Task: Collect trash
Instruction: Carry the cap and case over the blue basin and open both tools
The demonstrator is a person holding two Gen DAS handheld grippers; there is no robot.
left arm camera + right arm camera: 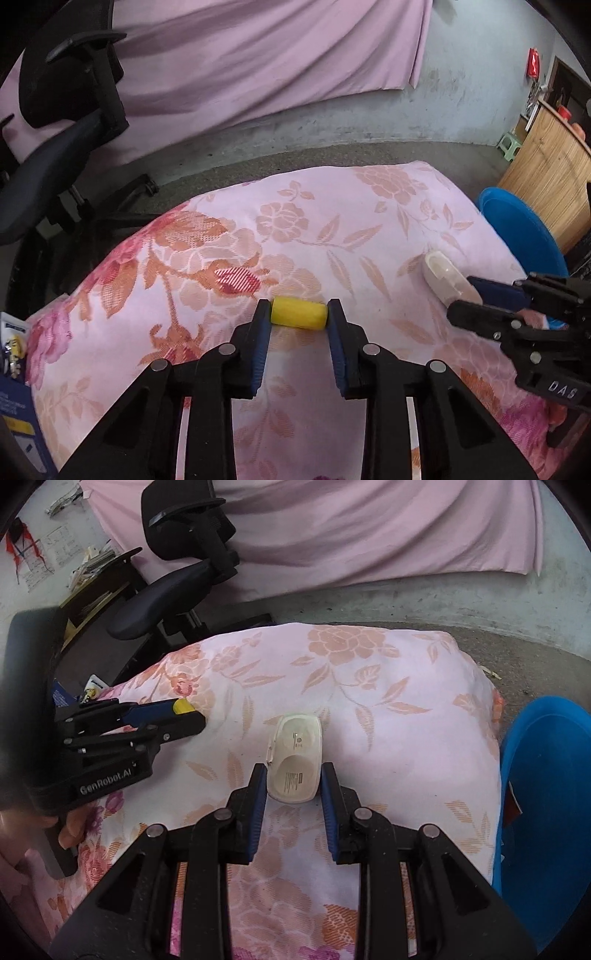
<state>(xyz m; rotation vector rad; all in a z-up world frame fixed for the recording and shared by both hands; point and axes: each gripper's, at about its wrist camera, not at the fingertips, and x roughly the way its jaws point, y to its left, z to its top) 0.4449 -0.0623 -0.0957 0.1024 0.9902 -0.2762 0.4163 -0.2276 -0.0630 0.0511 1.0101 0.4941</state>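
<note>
While my left gripper [299, 314] pinches the yellow foam roll [299, 313] end to end on the floral cloth [229, 236], my right gripper [294, 780] closes on the near end of the white plastic case [295, 760], which lies mid-cloth. Only the right wrist view shows the case's printed label and how much of the blue bin [546, 794] sits off the cloth's right edge; only the left wrist view shows the roll's full length, left of the case.

Pink drape [258, 55] on wall, black office chair [66, 122], concrete floor [332, 155].
</note>
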